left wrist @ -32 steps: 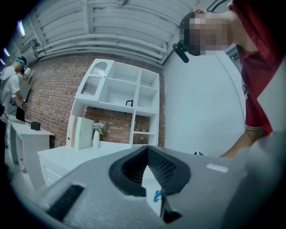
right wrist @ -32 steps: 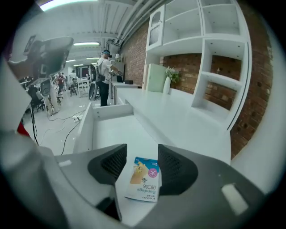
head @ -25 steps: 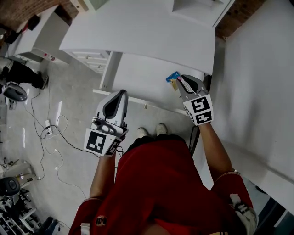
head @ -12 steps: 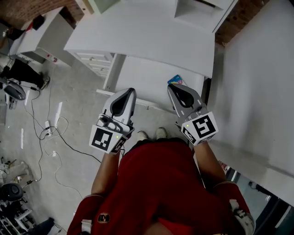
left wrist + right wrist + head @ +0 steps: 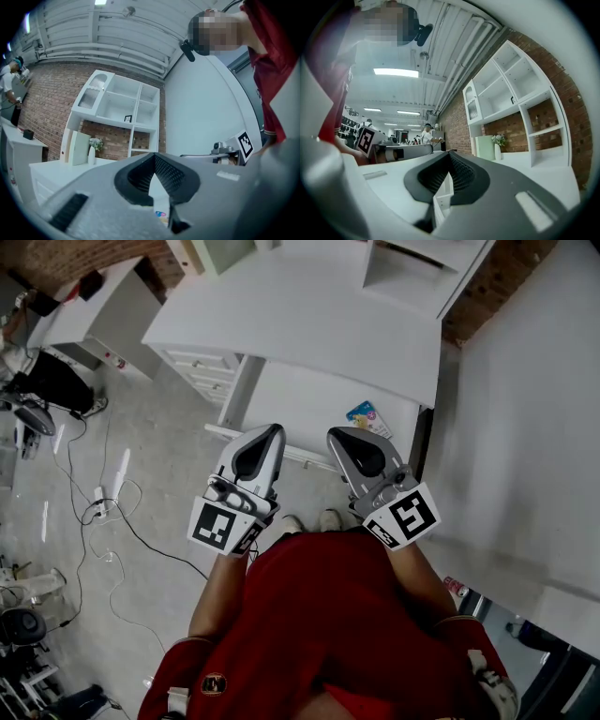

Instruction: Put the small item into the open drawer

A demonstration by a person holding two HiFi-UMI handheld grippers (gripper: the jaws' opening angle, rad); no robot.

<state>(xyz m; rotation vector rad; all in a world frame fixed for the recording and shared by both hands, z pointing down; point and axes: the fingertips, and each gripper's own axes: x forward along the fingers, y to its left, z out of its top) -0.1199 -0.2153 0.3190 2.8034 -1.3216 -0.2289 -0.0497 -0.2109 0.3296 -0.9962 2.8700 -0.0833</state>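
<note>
The small item, a blue and pink packet (image 5: 367, 417), lies flat in the right rear corner of the open white drawer (image 5: 291, 399) under the desk. It is also glimpsed low between the jaws in the left gripper view (image 5: 161, 215). My right gripper (image 5: 336, 435) hangs shut and empty at the drawer's front edge, a short way in front of the packet. My left gripper (image 5: 273, 431) is beside it to the left, also shut with nothing in it. In both gripper views the jaws meet at their tips (image 5: 153, 155) (image 5: 450, 154).
A white desk top (image 5: 309, 315) covers the back of the drawer, with a shelf unit (image 5: 422, 263) on it. A small drawer cabinet (image 5: 202, 367) stands left. A white wall (image 5: 525, 427) runs along the right. Cables (image 5: 103, 502) trail over the floor. The person's feet (image 5: 305, 519) are just below the drawer.
The right gripper let go of the packet, shut, and drew back toward the person. The packet now lies in the drawer. The left gripper shifted slightly right.
</note>
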